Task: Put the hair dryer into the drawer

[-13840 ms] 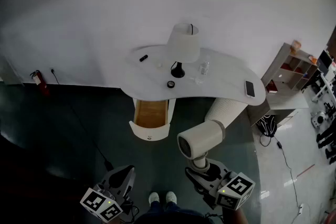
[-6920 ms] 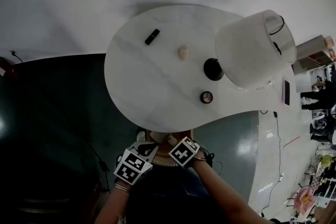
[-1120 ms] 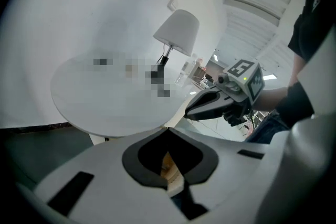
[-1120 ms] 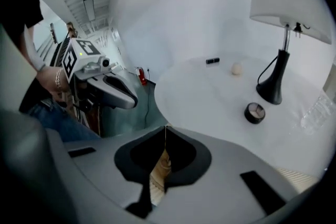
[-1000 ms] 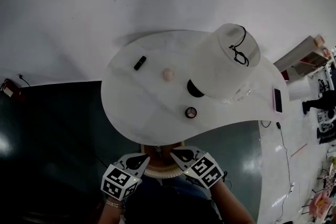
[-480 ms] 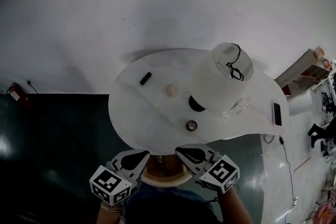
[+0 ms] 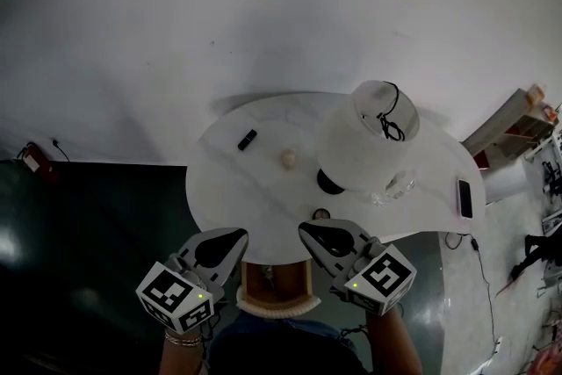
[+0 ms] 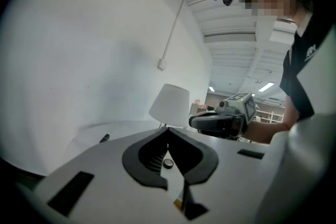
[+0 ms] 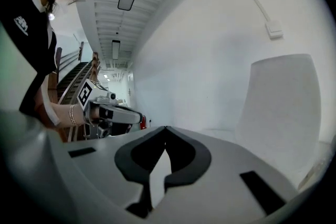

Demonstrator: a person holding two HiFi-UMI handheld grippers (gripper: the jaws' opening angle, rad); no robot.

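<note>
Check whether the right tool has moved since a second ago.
Yes. The right tool, shut and empty, has shifted up the head view: its tip lay by the drawer below the table edge and now overlaps that edge.

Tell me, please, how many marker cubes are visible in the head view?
2. One marker cube rides the left gripper at lower left; the other rides the right gripper at lower right, flanking the open drawer. None seems hidden.

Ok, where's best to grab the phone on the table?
Pinch the phone across its two long edges, coming straight down from above. It lies flat near the right end of the table, a thin slab, so probably only its narrow width fits between jaws.
</note>
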